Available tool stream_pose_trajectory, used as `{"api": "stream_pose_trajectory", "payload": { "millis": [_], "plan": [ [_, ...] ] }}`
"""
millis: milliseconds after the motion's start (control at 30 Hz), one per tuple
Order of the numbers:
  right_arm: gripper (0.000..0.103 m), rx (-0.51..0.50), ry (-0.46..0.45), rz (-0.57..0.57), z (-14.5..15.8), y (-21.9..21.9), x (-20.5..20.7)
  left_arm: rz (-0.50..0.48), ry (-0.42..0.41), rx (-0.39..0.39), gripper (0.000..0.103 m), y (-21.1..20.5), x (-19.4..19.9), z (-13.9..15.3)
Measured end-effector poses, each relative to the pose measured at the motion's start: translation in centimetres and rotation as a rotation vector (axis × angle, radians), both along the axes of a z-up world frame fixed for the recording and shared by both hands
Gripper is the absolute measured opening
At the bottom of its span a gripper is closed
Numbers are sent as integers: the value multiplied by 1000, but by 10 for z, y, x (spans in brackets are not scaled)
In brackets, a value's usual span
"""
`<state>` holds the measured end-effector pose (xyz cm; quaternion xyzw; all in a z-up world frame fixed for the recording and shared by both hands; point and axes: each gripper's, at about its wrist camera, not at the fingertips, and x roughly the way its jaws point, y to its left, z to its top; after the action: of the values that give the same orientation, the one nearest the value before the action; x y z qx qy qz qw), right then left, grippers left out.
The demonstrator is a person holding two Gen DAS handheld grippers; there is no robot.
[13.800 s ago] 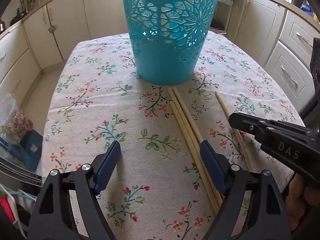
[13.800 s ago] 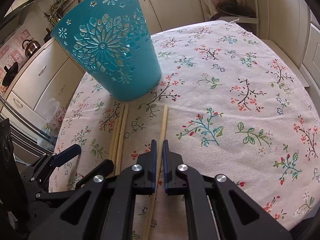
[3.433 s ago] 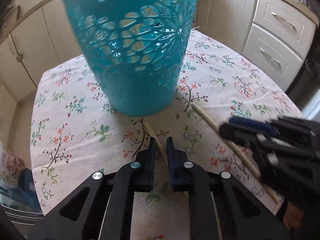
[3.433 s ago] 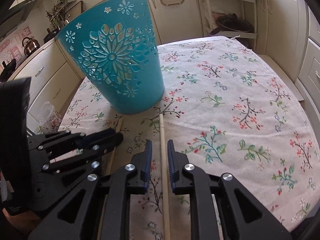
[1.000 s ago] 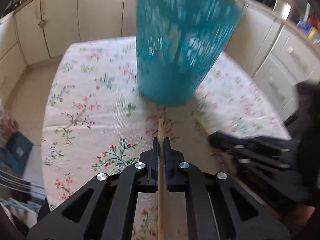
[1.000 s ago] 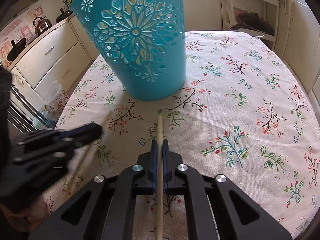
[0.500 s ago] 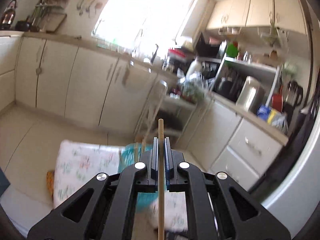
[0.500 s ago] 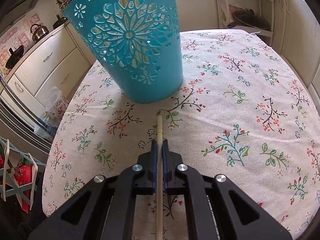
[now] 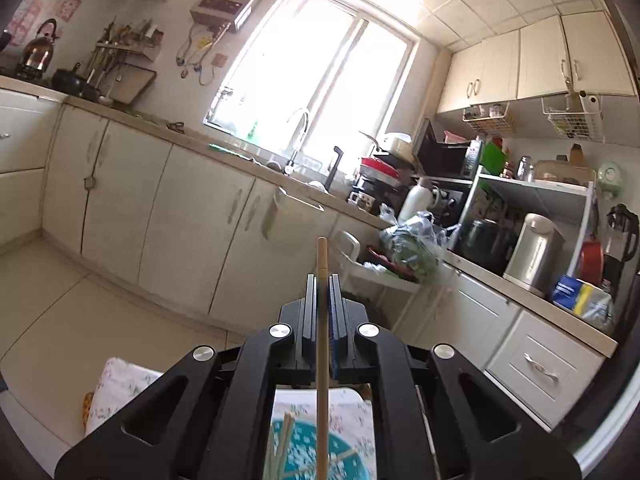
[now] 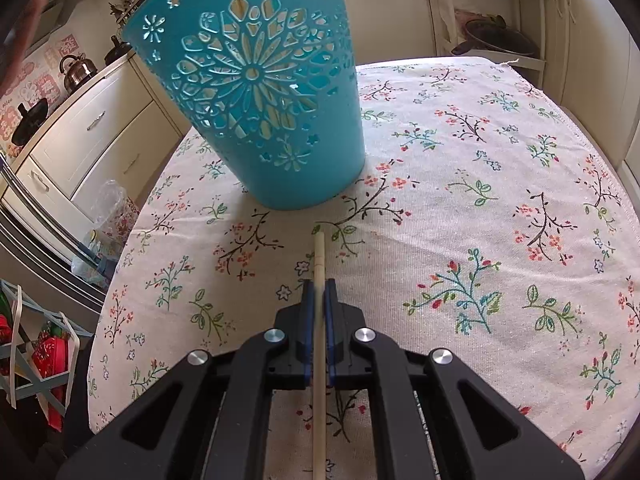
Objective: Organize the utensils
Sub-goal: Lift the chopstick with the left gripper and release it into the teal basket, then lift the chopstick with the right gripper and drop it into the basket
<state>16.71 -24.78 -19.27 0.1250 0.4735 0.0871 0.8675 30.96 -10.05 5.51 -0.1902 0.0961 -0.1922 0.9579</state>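
From the left wrist view, I am seeing the left gripper point(image 9: 322, 280) clamped on a chopstick point(image 9: 321, 340) that is running straight up between its blue pads, the tip poking past them. A second ago this camera was looking down at the flowered tablecloth point(image 9: 120, 380); now it is facing the kitchen cabinets and window, with the teal basket point(image 9: 298, 452) showing only at the bottom edge, below the gripper. More chopsticks point(image 9: 282, 442) are already leaning inside that basket.

From the right wrist view, I am watching the right gripper point(image 10: 319, 284) pinching a second chopstick point(image 10: 319, 256), whose far end is lying on the tablecloth point(image 10: 480, 200) just short of the teal basket point(image 10: 256, 92). This view is matching the frame from half a second ago; the left gripper that was beside it a second ago is gone from the picture.
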Motion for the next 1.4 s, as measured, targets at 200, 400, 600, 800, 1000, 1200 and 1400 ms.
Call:
{"api": "stream_pose_trajectory", "payload": {
  "millis": [200,400,600,800,1000,1200,1400],
  "plan": [
    [6,4,-2,3,0,0,0,8,28,-14,5,-6,22,-19],
    [6,5,-2,4,0,0,0,-4,52,41,5,-13,18,-38],
    [6,3,-2,5,0,1,0,-65,117,185,5,-26,11,-54],
    [6,-4,-9,10,1,2,-1,-65,177,261,29,-11,-9,-65],
    [6,-10,-8,12,2,0,-3,54,176,204,65,49,-67,-73],
    [6,56,-1,13,8,-5,-14,68,380,217,70,78,-82,-146],
    [6,244,-85,27,38,-13,-43,32,541,186,70,83,-82,-213]
  ]
}}
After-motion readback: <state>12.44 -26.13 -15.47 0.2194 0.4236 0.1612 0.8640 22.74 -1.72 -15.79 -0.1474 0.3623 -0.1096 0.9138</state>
